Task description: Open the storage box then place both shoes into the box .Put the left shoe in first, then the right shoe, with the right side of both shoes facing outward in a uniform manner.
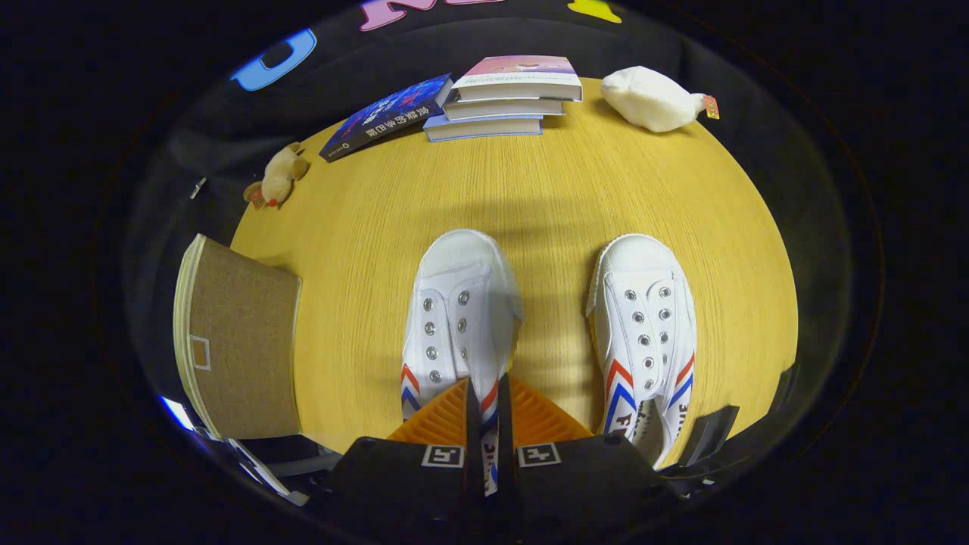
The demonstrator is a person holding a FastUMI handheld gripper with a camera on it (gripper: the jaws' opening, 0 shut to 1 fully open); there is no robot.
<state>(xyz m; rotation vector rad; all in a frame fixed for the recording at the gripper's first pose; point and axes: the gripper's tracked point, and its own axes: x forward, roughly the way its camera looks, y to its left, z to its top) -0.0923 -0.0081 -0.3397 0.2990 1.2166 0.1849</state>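
While both shoes are on the table, the gripper has its fingers nearly together, pinching the side wall of the left shoe between them; a thin strip of that shoe shows in the gap, so I judge it grasped, though I cannot tell whether it is lifted. The right shoe lies just beside it, untouched, toe pointing away like its mate. The box stands at the table's edge, off to the left of the fingers, and I cannot tell whether its lid is open. By my reading, 0 of 2 shoes are stowed: the left one has yet to go in, then the right, both with right sides outward. Beyond the shoes lie books and 2 soft toys, unrelated.
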